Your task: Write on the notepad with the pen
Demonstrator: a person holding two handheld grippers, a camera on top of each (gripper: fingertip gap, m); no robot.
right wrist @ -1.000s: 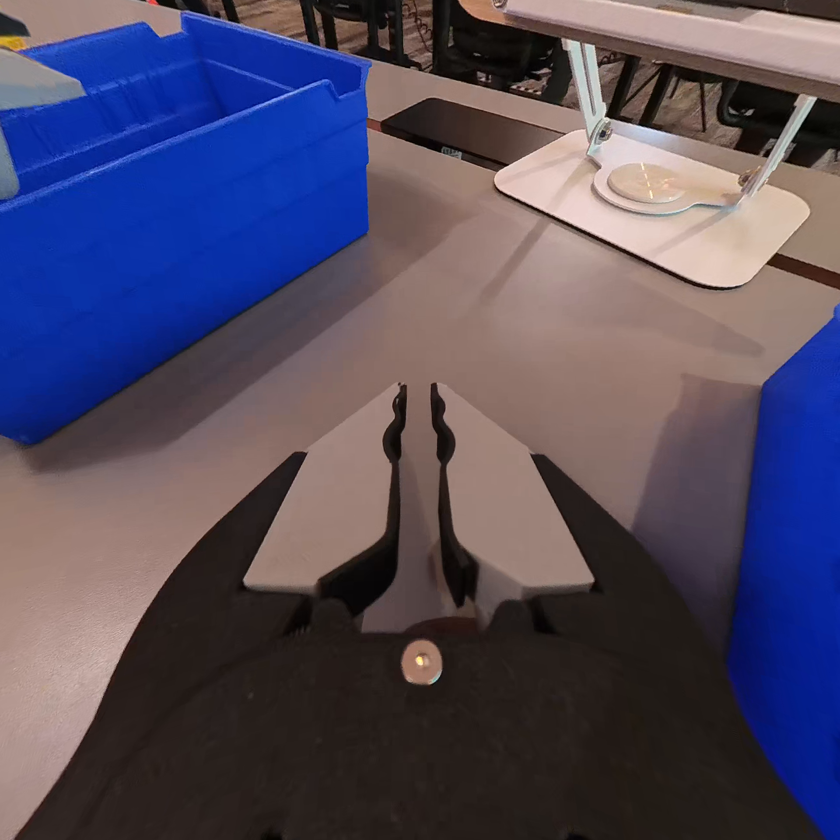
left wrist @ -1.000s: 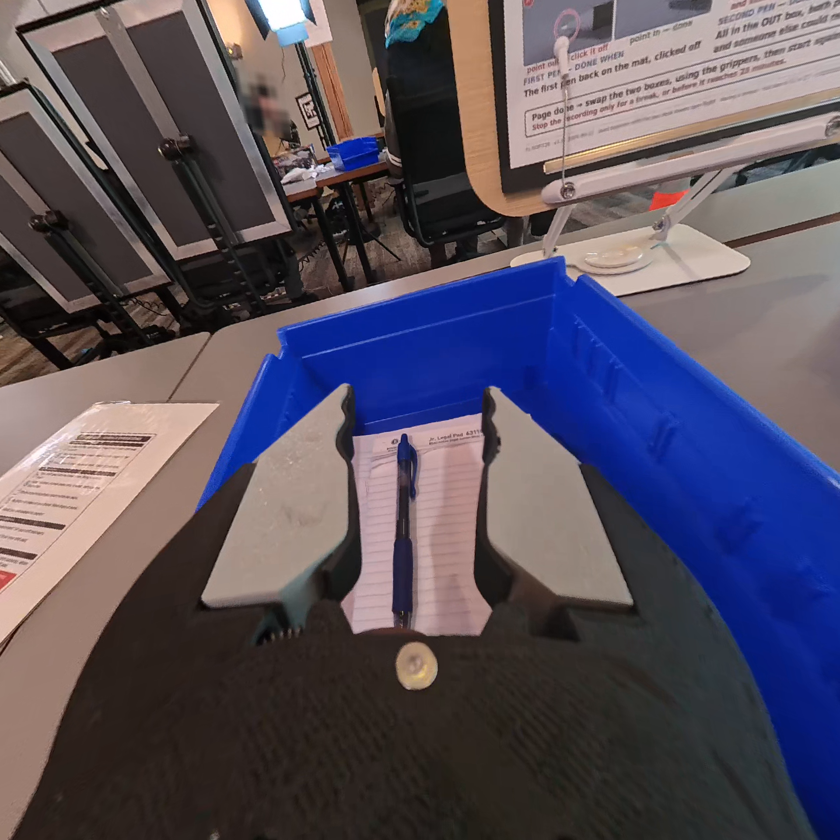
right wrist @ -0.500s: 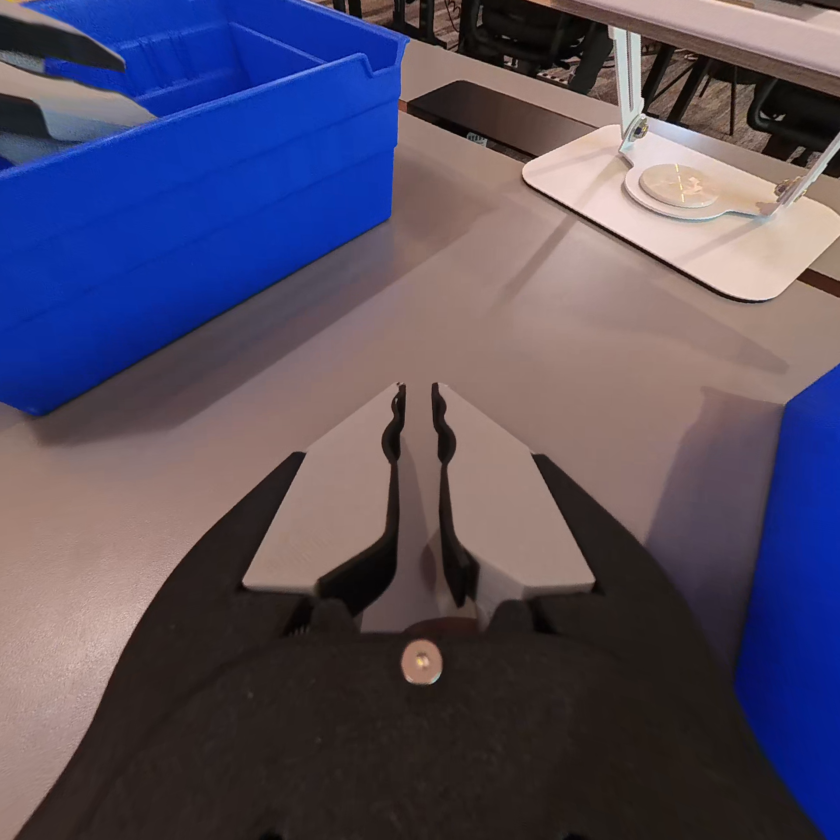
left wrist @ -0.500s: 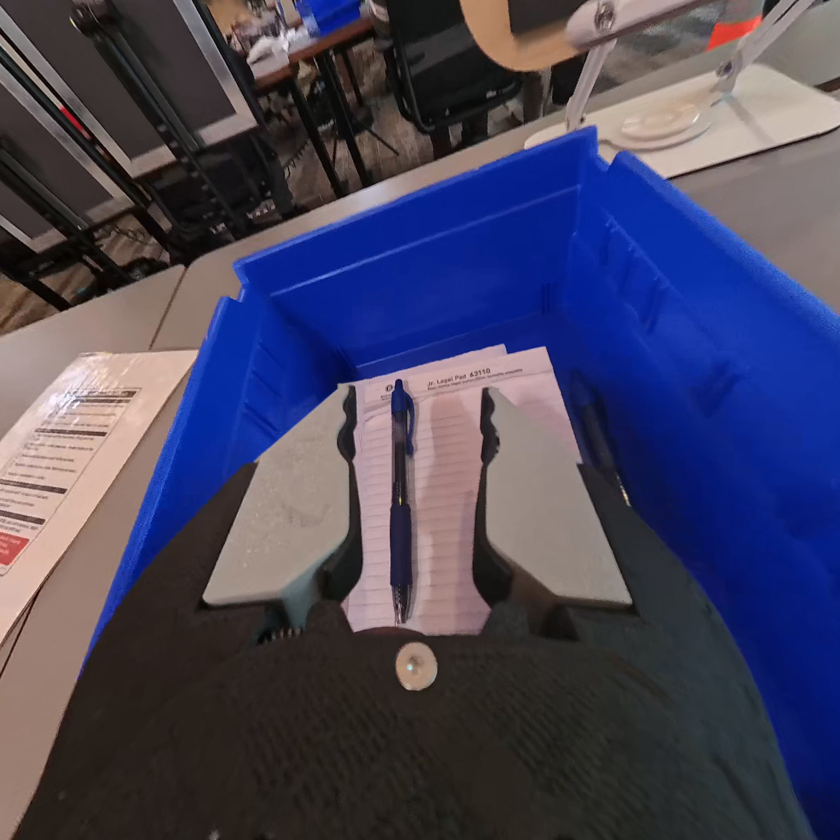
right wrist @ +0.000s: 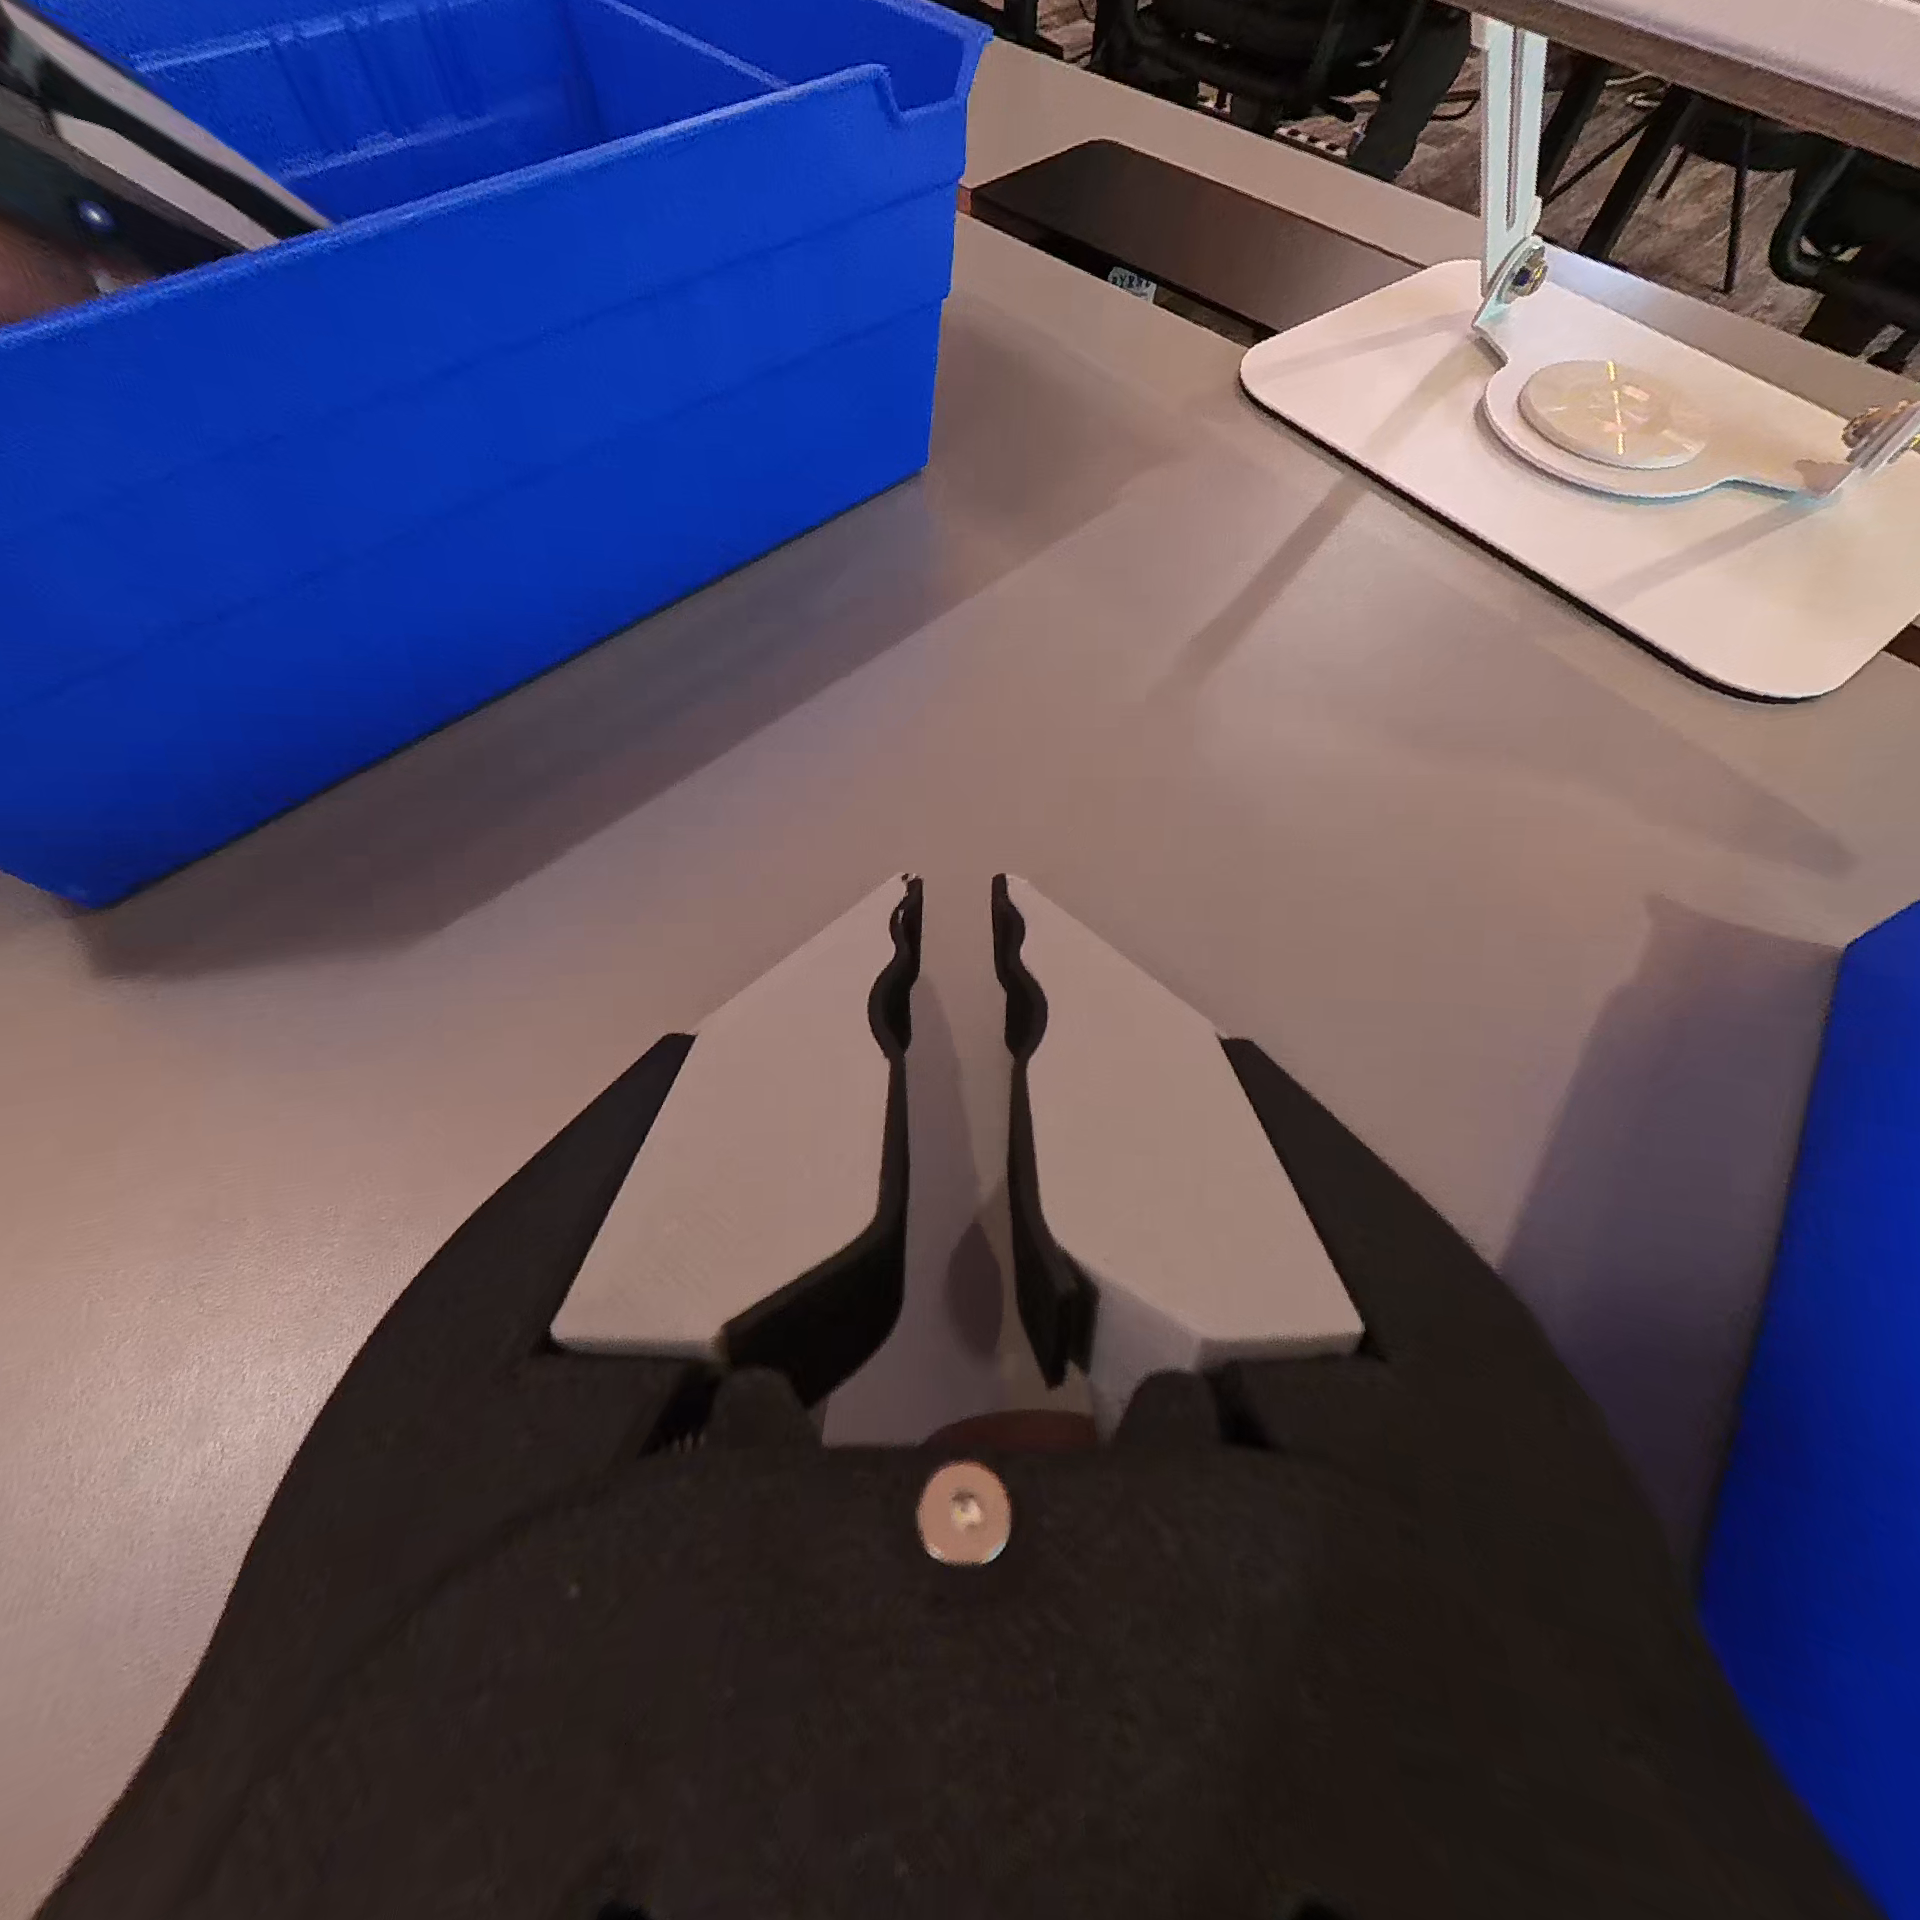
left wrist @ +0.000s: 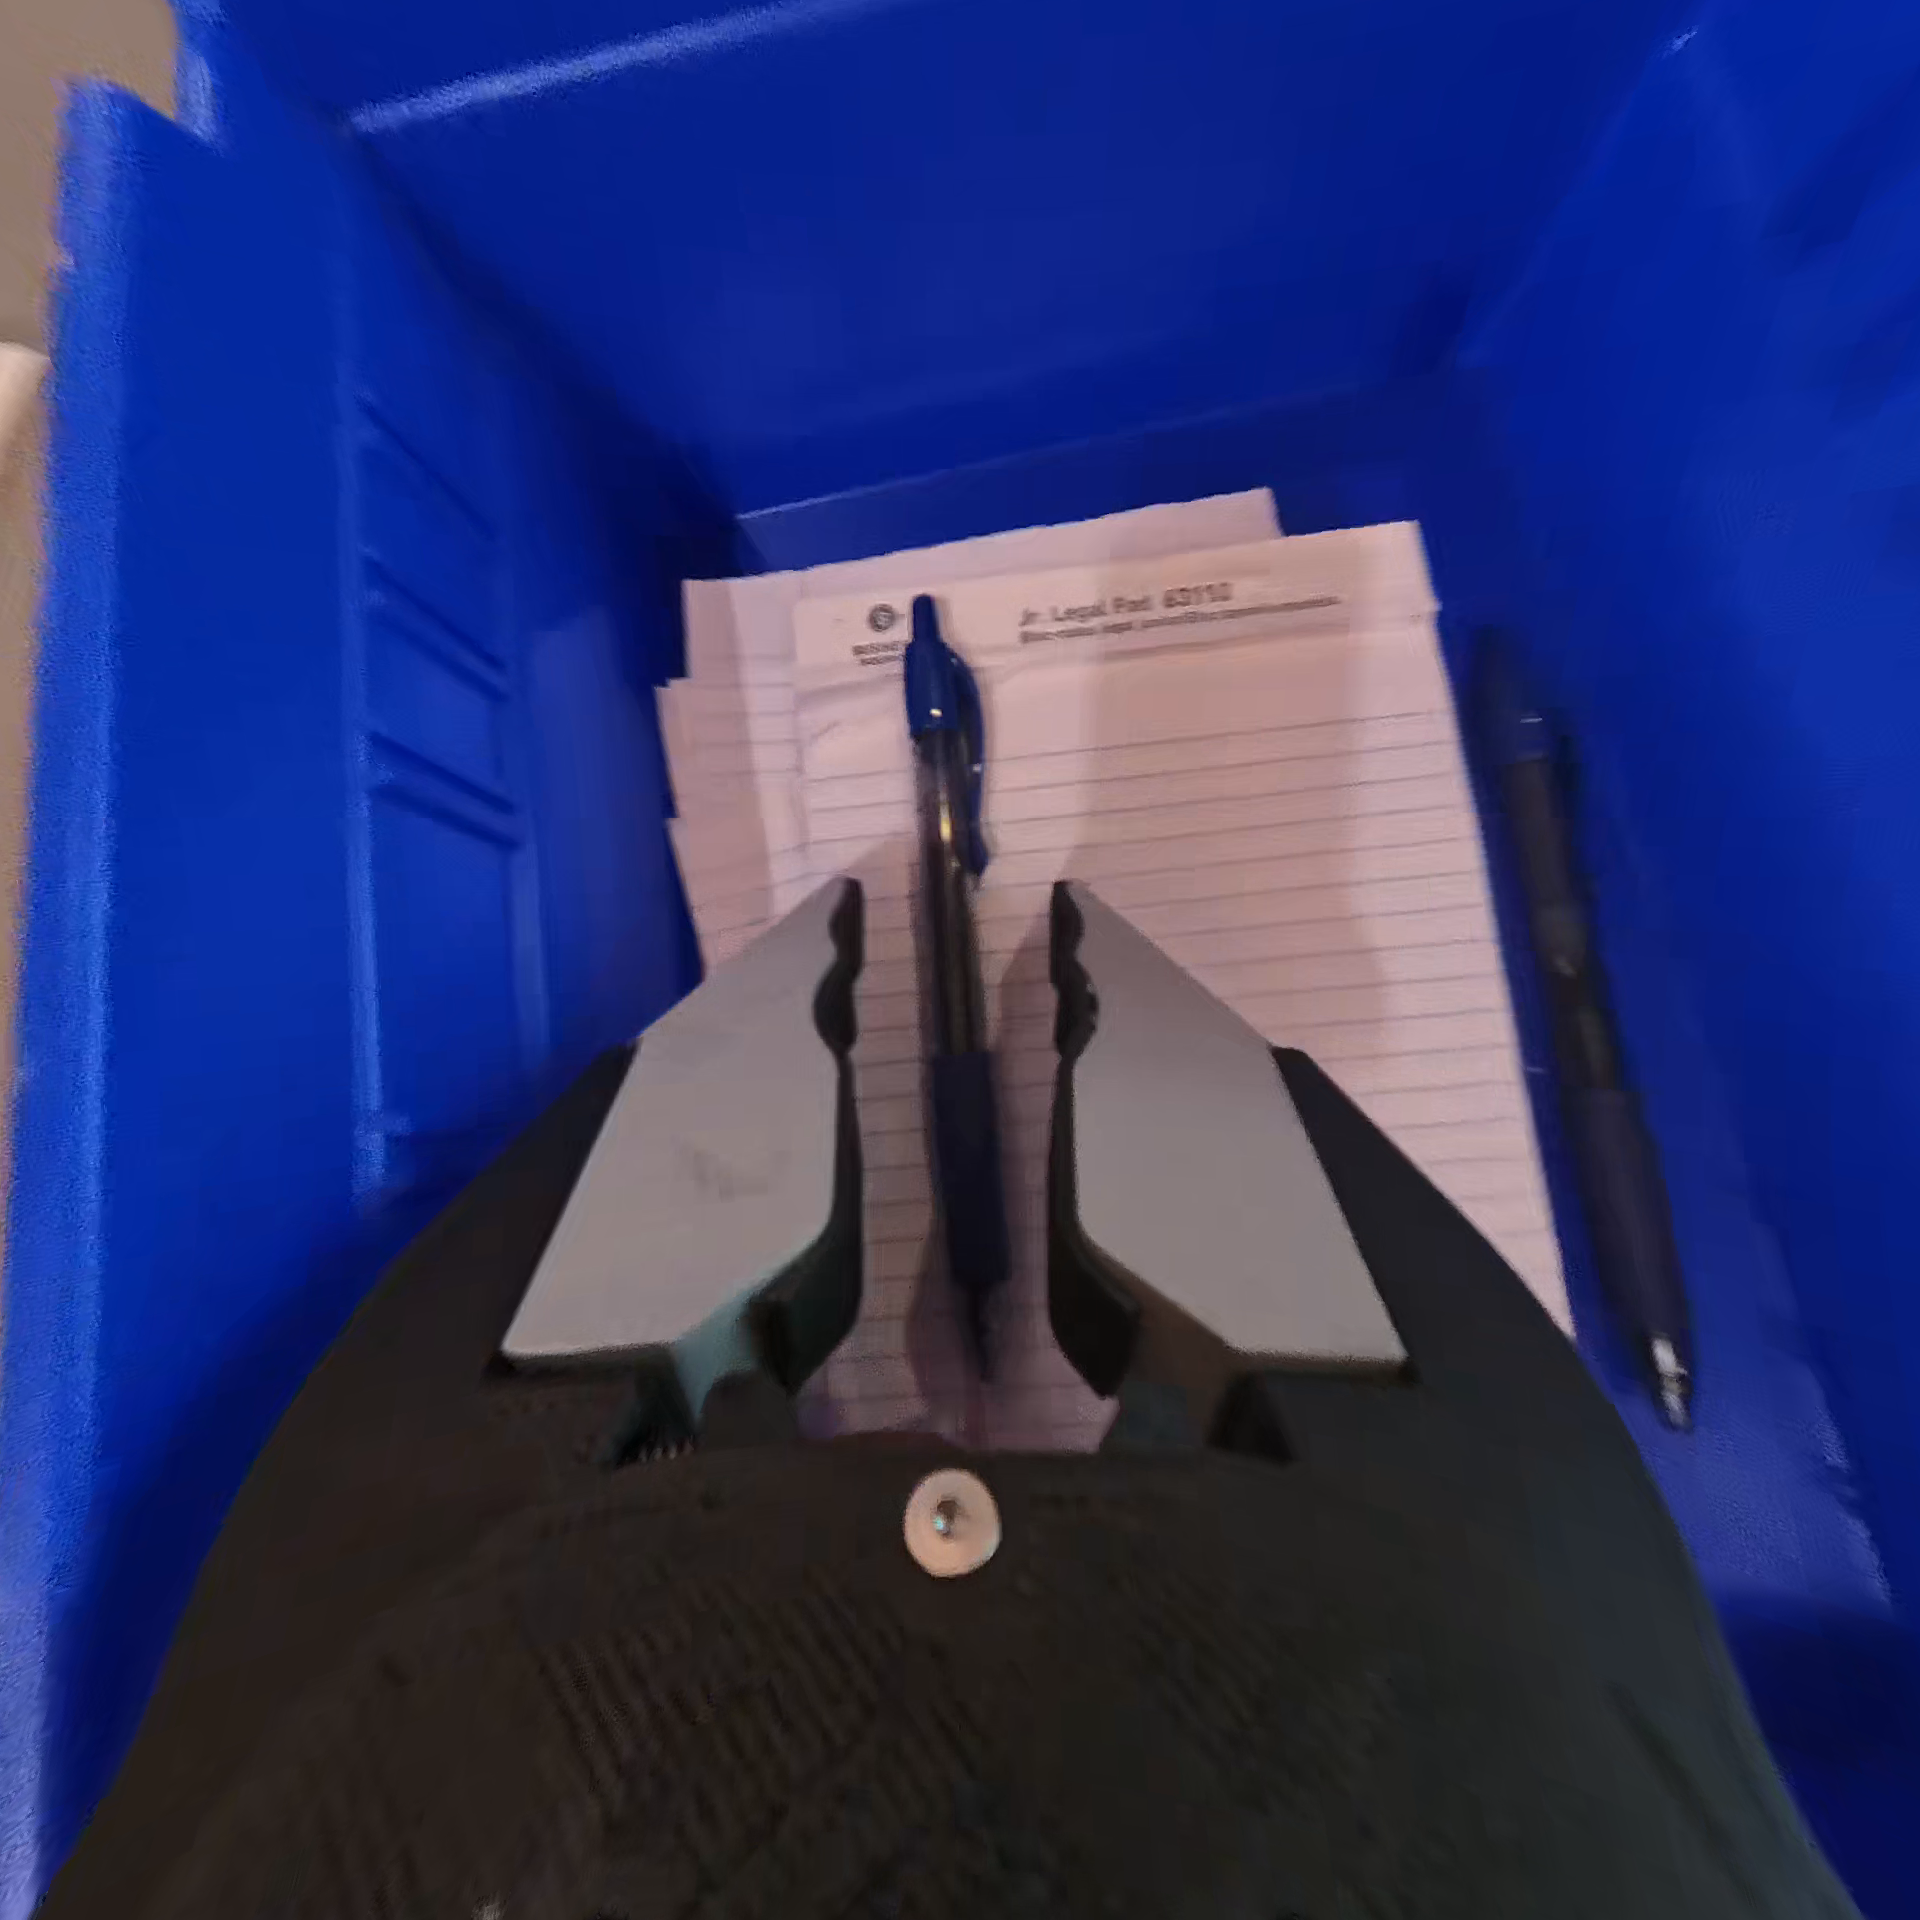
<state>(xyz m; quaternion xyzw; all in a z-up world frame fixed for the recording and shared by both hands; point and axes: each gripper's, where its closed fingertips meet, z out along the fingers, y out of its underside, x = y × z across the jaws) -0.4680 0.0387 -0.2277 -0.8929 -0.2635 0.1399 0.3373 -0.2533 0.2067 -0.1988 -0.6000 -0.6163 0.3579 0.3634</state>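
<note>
**Left gripper spread over the pen inside the bin**

In the left wrist view, the left gripper (left wrist: 954, 904) sits low inside a blue bin (left wrist: 260, 727), its two grey fingers (left wrist: 707, 1132) parted with a clear gap on either side of the pen (left wrist: 951, 956). The pen runs up the middle of the frame between them, blue clip end toward the top, dark grip section lower down, tip nearest the camera; neither finger touches it, so nothing is grasped. It lies on the lined white notepad (left wrist: 1226, 883), which rests on the bin floor in the centre of the frame atop a few loose sheets fanned out at its left edge. A second pen (left wrist: 1579, 1039) lies on the bin floor at centre right, just beside the pad's right edge (the picture is somewhat blurred).

In the right wrist view, the right gripper (right wrist: 954, 894) hovers over the bare grey table (right wrist: 1195, 810), its fingers (right wrist: 790, 1143) only a narrow slit apart and holding nothing. The blue bin (right wrist: 468, 468) fills the upper left, a white stand base (right wrist: 1507, 520) the upper right, and another blue bin (right wrist: 1849, 1351) the right edge.
</note>
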